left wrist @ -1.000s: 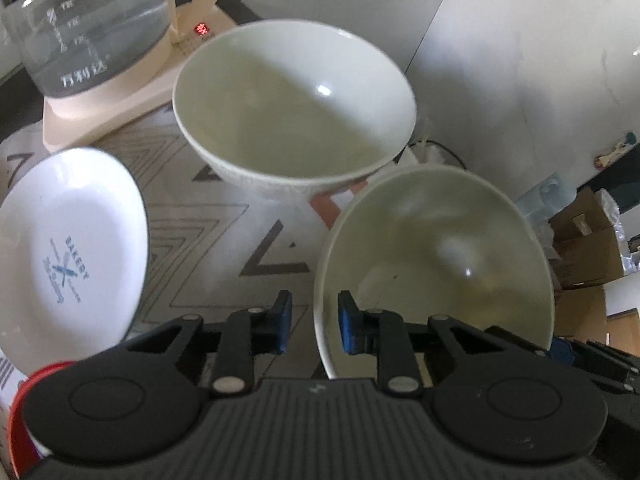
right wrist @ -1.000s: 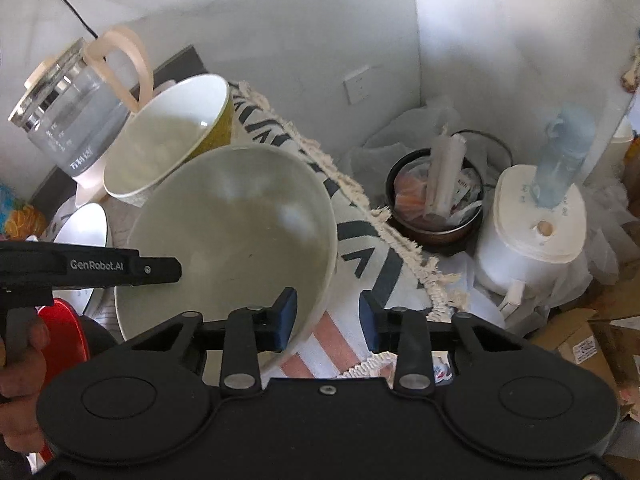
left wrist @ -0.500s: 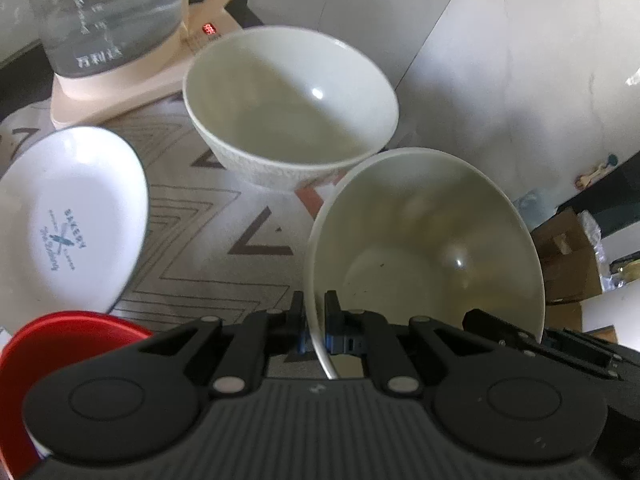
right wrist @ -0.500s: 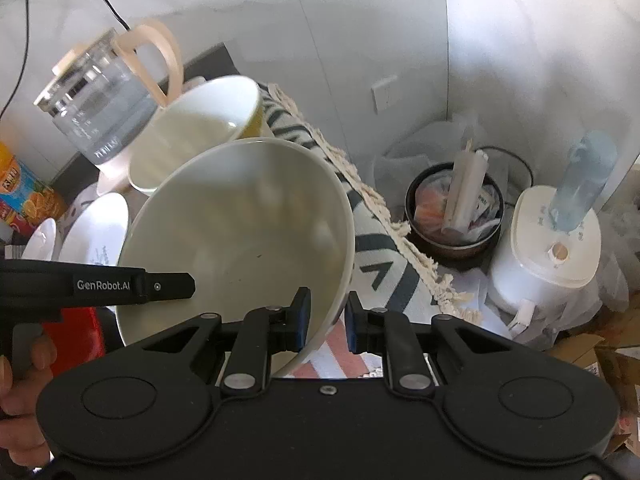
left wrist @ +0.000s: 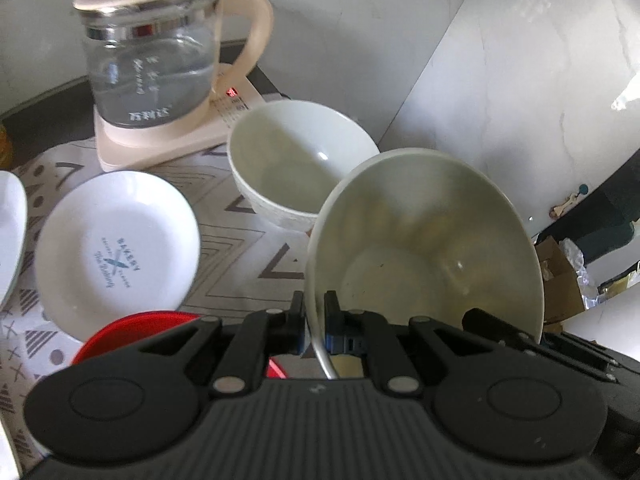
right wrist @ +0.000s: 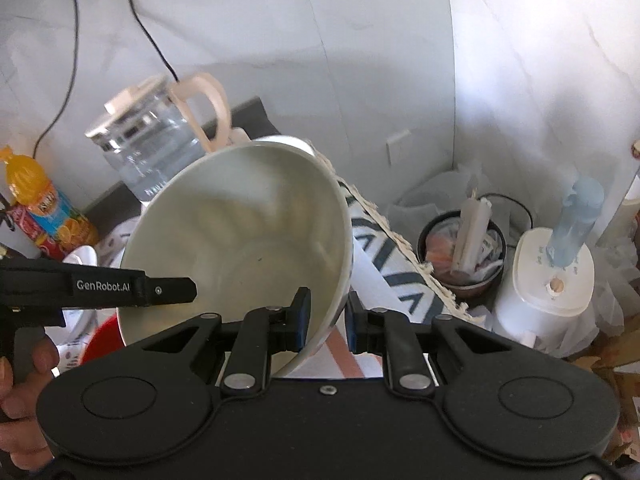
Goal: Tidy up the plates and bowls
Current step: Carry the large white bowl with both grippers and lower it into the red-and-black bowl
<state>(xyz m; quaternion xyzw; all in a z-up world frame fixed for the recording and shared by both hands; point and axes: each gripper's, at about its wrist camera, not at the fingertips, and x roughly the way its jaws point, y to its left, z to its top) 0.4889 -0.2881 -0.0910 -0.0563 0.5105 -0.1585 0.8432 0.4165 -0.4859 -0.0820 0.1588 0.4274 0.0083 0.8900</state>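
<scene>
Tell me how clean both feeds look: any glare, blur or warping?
Left wrist view: fisheye bends the wall lines; a small glint sits inside the far bowl; the kettle and the plate print look soft. Right wrist view: bright light washes out the right wall; the held bowl looks slightly smeared; edges curve strongly.

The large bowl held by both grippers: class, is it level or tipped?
Tipped. The large bowl shows its inside to both cameras, its rim slanting between the left gripper and right gripper.
</scene>
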